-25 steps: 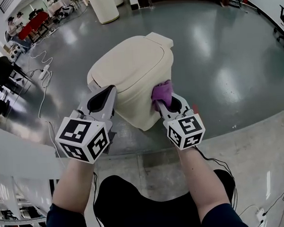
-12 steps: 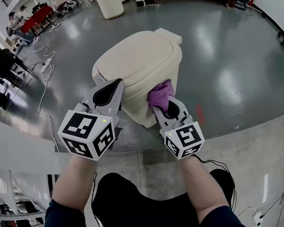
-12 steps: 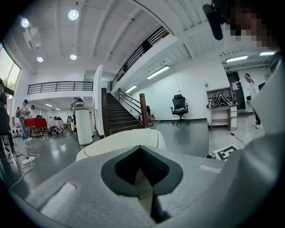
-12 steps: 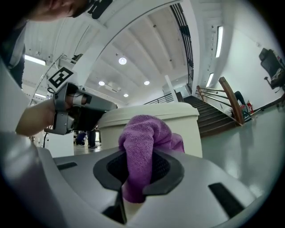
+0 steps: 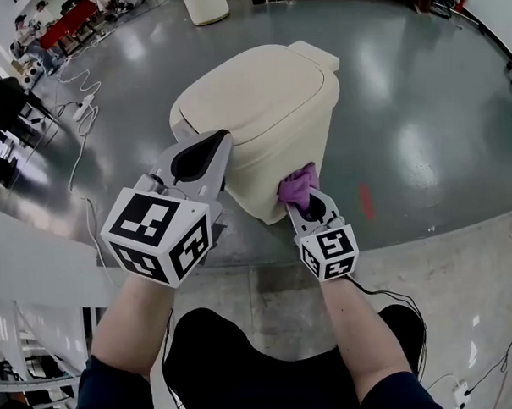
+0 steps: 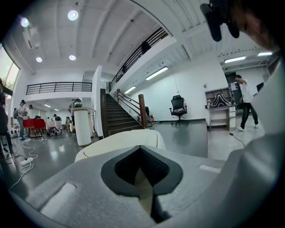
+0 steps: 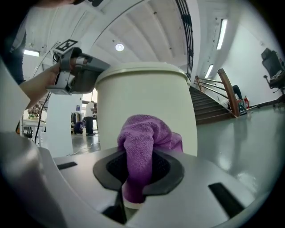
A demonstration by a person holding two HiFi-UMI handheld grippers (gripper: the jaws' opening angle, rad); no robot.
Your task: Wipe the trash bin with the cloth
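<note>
- The left gripper (image 5: 211, 150) sits highest and furthest left, its jaws closed on each other with nothing pinched between them. Its tips are just beside the lid edge of the trash bin (image 5: 260, 97); whether they touch it cannot be told.
- The cream bin stands upright on the grey floor (image 5: 421, 107) with its lid down, ahead of both grippers.
- The purple cloth (image 5: 296, 186) is bunched against the bin's front wall, well below the lid, towards the wall's right side.
- The right gripper (image 5: 303, 199) is clenched on the cloth, which bulges up out of its jaws towards the bin.
- A small red mark (image 5: 365, 201) lies on the floor just right of this gripper.
</note>
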